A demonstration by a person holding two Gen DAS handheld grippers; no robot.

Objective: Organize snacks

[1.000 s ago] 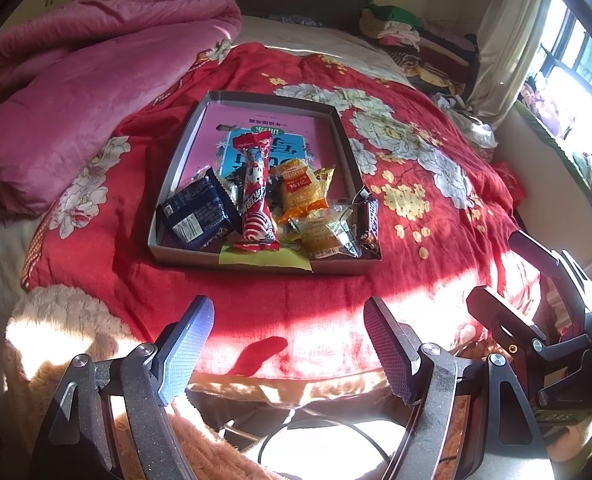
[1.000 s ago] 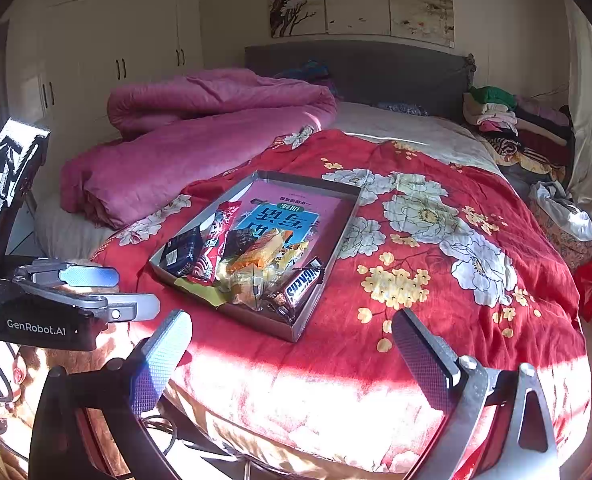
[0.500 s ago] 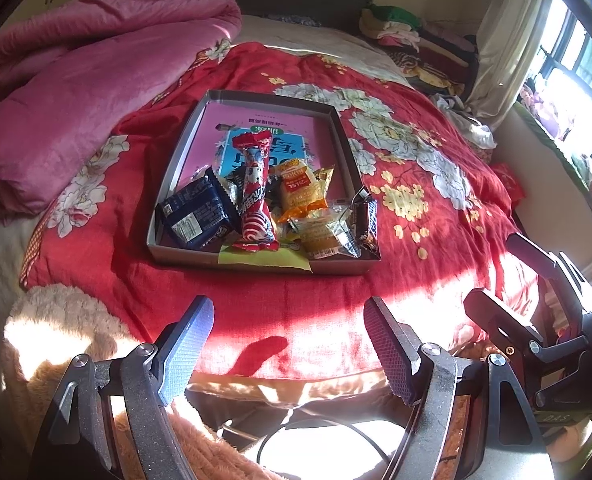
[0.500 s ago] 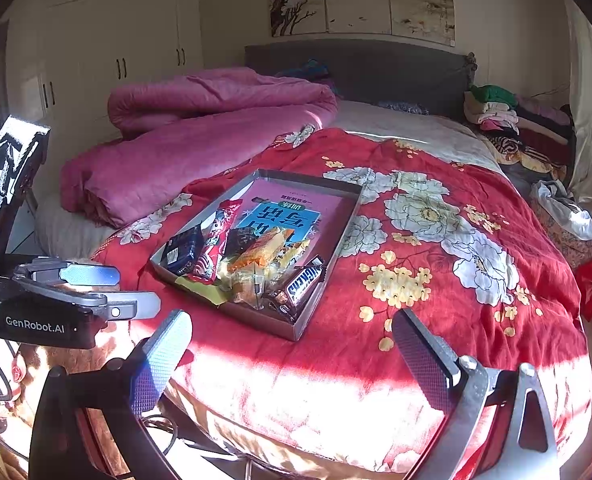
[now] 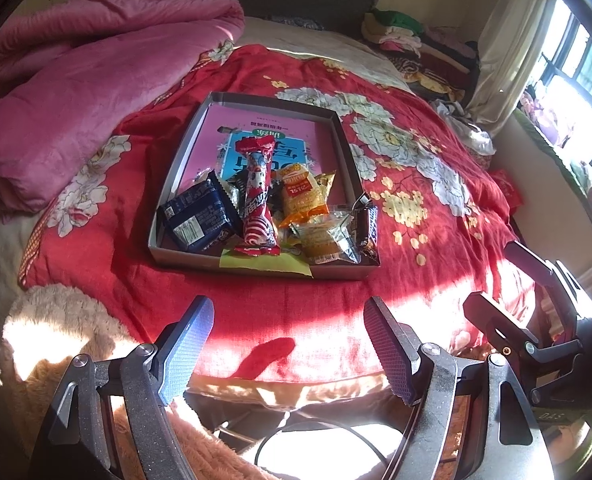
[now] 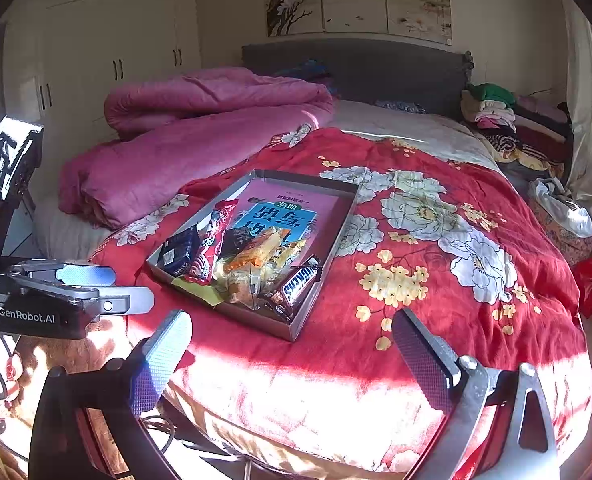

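Observation:
A shallow grey box [image 5: 183,152] [image 6: 338,228] lies on the red flowered bedspread, lined with a pink and blue booklet. Piled at its near end are a dark blue packet [image 5: 197,216], a long red and white packet [image 5: 257,200], an orange packet [image 5: 302,194], a clear-wrapped cake [image 5: 324,240] and a Snickers bar [image 6: 300,282]. My left gripper [image 5: 287,320] hangs open and empty above the bed's near edge, short of the box. My right gripper [image 6: 291,334] is also open and empty, just in front of the box's near corner.
A rumpled pink quilt [image 5: 75,80] covers the bed's left side. Folded clothes [image 6: 508,124] are stacked at the far right by the curtain. A fluffy cream blanket [image 5: 55,320] lies at the near left. A cable [image 5: 316,440] runs on the floor below.

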